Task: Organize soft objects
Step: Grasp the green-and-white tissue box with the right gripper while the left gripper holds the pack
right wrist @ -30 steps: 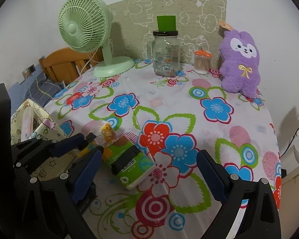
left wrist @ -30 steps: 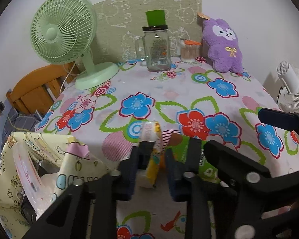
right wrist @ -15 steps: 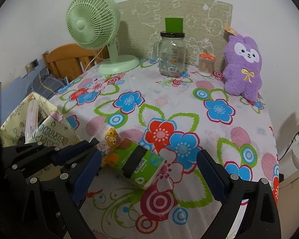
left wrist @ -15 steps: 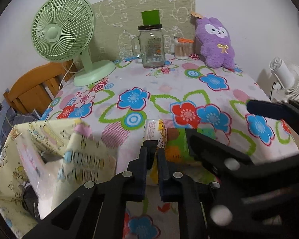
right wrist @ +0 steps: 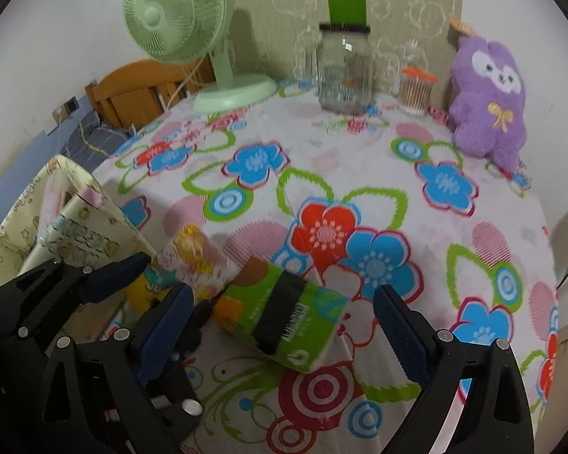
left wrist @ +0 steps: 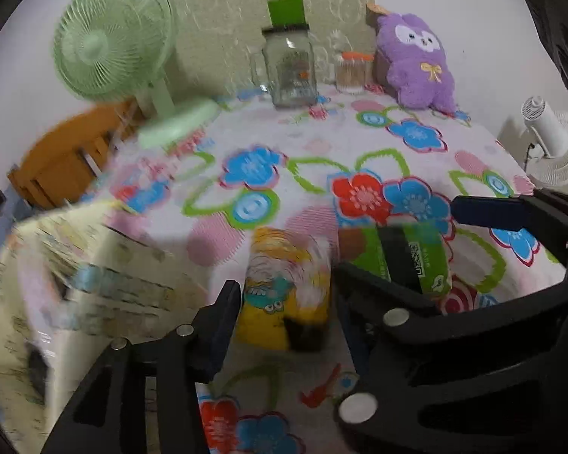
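Note:
A yellow cartoon-printed soft pack (left wrist: 284,287) sits at the table's near edge between the spread fingers of my left gripper (left wrist: 284,321), which is open around it. It also shows in the right wrist view (right wrist: 185,265). A green tissue pack (right wrist: 284,314) lies next to it on the right, between the wide-open fingers of my right gripper (right wrist: 284,336). It shows in the left wrist view too (left wrist: 416,261). A purple plush toy (right wrist: 488,98) sits at the far right of the table. A cream printed fabric bin (right wrist: 56,234) stands off the table's left edge.
A green desk fan (right wrist: 193,34), a glass jar with a green lid piece (right wrist: 344,72) and a small jar of cotton swabs (right wrist: 414,90) stand along the back. A wooden chair (right wrist: 132,90) is at the left and a white fan (left wrist: 553,143) at the right.
My left gripper was shut on the yellow pack half a second ago and has opened; the pack now stands free between its fingers. The left view is blurred by motion. The right gripper stays open.

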### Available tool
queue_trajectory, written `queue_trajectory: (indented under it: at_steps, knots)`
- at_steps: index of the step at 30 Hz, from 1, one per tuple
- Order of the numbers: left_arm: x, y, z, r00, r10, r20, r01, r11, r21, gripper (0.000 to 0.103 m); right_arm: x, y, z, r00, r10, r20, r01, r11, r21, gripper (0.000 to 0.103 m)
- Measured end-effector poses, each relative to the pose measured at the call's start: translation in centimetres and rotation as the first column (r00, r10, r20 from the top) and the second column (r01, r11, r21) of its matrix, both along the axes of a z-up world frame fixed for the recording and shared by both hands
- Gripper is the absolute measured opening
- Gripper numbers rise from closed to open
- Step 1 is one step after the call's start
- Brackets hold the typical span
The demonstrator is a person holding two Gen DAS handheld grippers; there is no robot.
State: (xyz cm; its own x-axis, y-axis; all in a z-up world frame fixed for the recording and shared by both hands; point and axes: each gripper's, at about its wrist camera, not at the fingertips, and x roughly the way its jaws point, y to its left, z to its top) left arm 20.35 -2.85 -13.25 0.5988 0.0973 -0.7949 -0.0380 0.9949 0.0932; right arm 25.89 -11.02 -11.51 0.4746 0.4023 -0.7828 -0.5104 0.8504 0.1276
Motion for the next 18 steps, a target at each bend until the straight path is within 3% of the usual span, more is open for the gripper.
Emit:
queue_trajectory:
  at_steps: [4, 8, 13, 14, 18]
  knots:
    - [0.4, 0.3, -0.9, 0.999, 0.000, -0.039, -0.001, 0.999, -0.041, 0.060, 0.7, 0.0, -1.4, 0.998, -0.004, -0.062, 0.004, 1.000, 0.007, 0.094]
    - [0.2, 0.2, -1.1, 0.999, -0.002, -0.036, 0.000, 0.999, -0.052, 0.062, 0.9, 0.0, -2.4, 0.994, -0.011, -0.108, 0.012, 1.000, 0.016, 0.080]
    - [0.2, 0.2, -1.2, 1.000, -0.011, -0.029, 0.009, 0.998, -0.056, 0.061, 0.5, -0.1, -2.4, 0.996, -0.033, -0.087, 0.033, 0.999, 0.000, 0.046]
    - [0.0, 0.1, -1.1, 1.000, -0.013, -0.025, 0.012, 0.999, -0.049, 0.061, 0.4, -0.2, -2.4, 0.995, -0.034, -0.094, 0.034, 0.999, 0.000, 0.027]
    - [0.2, 0.0, -1.2, 1.000, -0.020, -0.023, 0.019, 0.999, -0.047, 0.059, 0.1, -0.7, -2.3, 0.995, -0.054, -0.083, 0.054, 0.998, -0.013, 0.021]
